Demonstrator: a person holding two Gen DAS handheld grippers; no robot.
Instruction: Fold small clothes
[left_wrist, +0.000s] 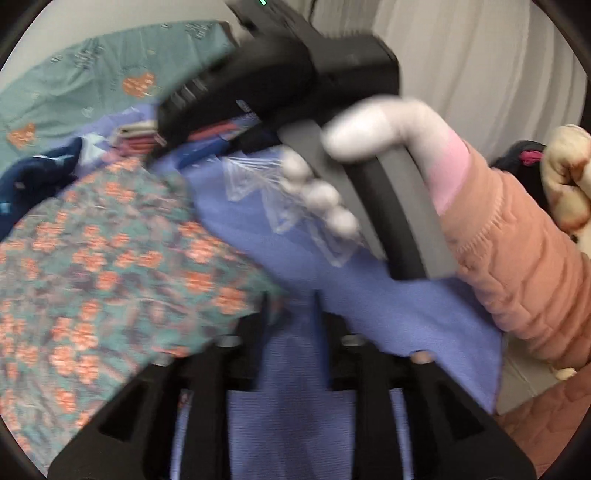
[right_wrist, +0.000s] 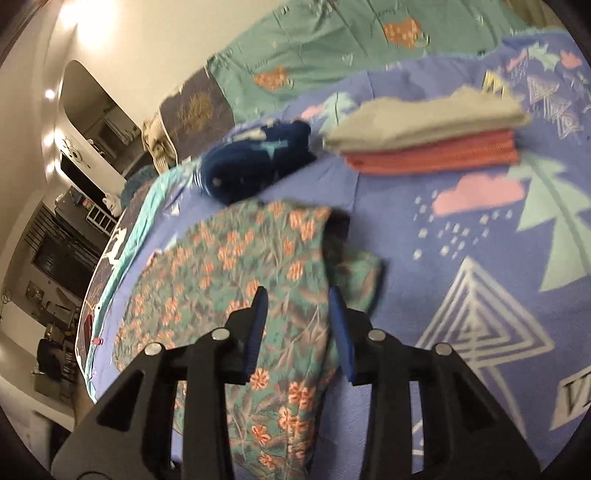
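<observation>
A: Floral garment (right_wrist: 236, 280) flat on bed blanket (right_wrist: 461, 280), near-left; right gripper (right_wrist: 299, 325) spread apart over it, gripping nothing.
B: Left gripper (left_wrist: 291, 332): state unclear, blurred. Folded stack (right_wrist: 428, 136) far right.

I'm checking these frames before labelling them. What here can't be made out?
- Left tool, left wrist view: motion blur; whether it pinches the blue blanket is unclear.
- Floral garment, right wrist view: near end hidden behind the right tool.
- Dark blue garment: blurred, type unclear.
- Folded stack: item count unreadable.
</observation>
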